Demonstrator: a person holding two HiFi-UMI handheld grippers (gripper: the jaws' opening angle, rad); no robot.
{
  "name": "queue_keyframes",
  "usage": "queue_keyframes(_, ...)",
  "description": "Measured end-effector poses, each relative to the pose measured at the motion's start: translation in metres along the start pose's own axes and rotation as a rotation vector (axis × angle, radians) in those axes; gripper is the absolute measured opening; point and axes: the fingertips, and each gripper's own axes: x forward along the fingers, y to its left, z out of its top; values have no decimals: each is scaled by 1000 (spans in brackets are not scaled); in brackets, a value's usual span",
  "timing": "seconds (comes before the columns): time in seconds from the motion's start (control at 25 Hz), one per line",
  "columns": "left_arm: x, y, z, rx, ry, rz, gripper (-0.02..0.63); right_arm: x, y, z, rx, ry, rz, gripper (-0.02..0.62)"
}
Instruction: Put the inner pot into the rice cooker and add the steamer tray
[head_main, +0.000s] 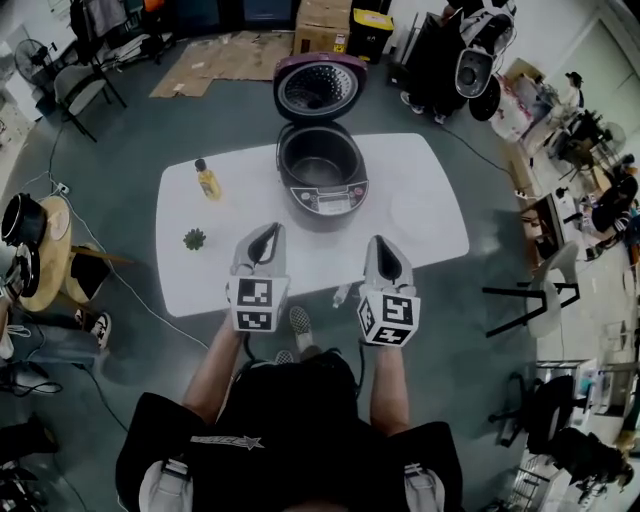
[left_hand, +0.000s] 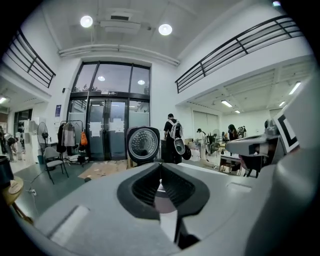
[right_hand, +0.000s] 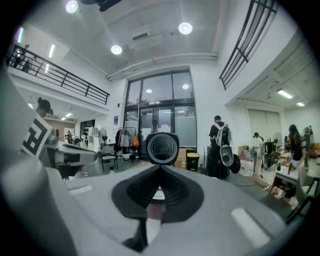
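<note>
No words or numbers can be read anywhere. The left cube (head_main: 255, 303) and right cube (head_main: 388, 318) each show black-and-white square marker patterns, not letters. Print on the cooker panel (head_main: 330, 198), bottle label (head_main: 208, 182), shirt (head_main: 228, 441) and 2 door papers (left_hand: 95, 128) is too small or blurred.

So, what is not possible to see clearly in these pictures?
- Head view: the inside of the rice cooker is too small and dim to tell whether a steamer tray sits there.
- Head view: the label of the yellow bottle is too small to read.
- Left gripper view: the shut left gripper hides the table and the cooker body; only the lid shows.
- Right gripper view: the shut right gripper hides the same.
</note>
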Motion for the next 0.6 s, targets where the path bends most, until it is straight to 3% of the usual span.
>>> queue_keyframes(0.28, -48, -19, -14, 4, 7, -47, 11, -53, 25, -17, -5, 19, -9, 6)
queue_keyframes(0.6, -53, -46, -9, 19, -12, -113, 11, -83, 10, -20, 4, 14, -76, 6)
